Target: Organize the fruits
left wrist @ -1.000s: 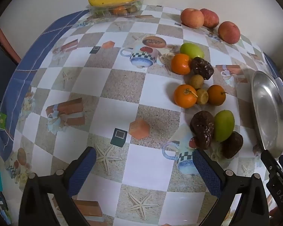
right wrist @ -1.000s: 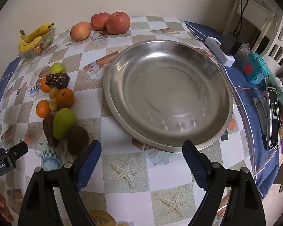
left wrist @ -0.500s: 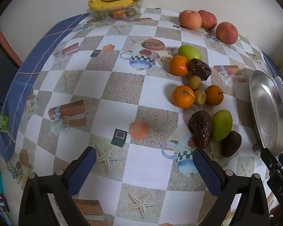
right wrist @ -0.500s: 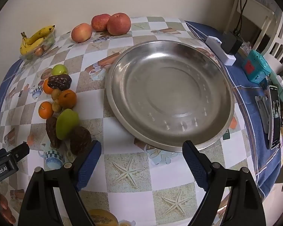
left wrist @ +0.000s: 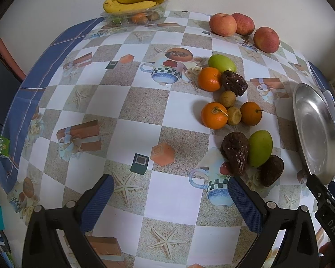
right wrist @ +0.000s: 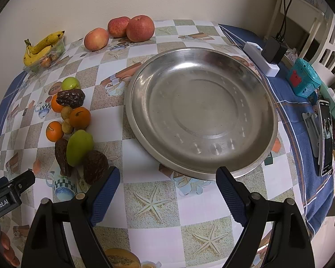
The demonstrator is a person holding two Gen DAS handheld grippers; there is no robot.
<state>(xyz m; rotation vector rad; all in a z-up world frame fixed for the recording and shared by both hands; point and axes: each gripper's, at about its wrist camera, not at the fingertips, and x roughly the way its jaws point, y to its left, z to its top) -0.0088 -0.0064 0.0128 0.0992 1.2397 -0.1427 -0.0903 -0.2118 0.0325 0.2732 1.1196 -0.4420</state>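
Observation:
A loose cluster of fruit lies on the patterned tablecloth: three oranges (left wrist: 214, 115), two green mangoes (left wrist: 260, 148), dark wrinkled fruits (left wrist: 235, 152) and two small brown ones (left wrist: 233, 116). The cluster also shows in the right wrist view (right wrist: 79, 146). Three apples (left wrist: 222, 24) sit at the back. A big steel plate (right wrist: 203, 163) lies empty to the right. My left gripper (left wrist: 169, 201) is open and empty, near the cluster's front. My right gripper (right wrist: 166, 186) is open and empty, before the plate's near rim.
Bananas on a clear tray of fruit (left wrist: 134, 1) stand at the back left. A white power strip with charger (right wrist: 264, 61), a teal toy (right wrist: 303, 80) and a phone (right wrist: 325, 137) lie right of the plate. The blue cloth edge drops off at left.
Both grippers have drifted slightly; the fruit and plate sit a little lower in both views. Nothing has been taken hold of.

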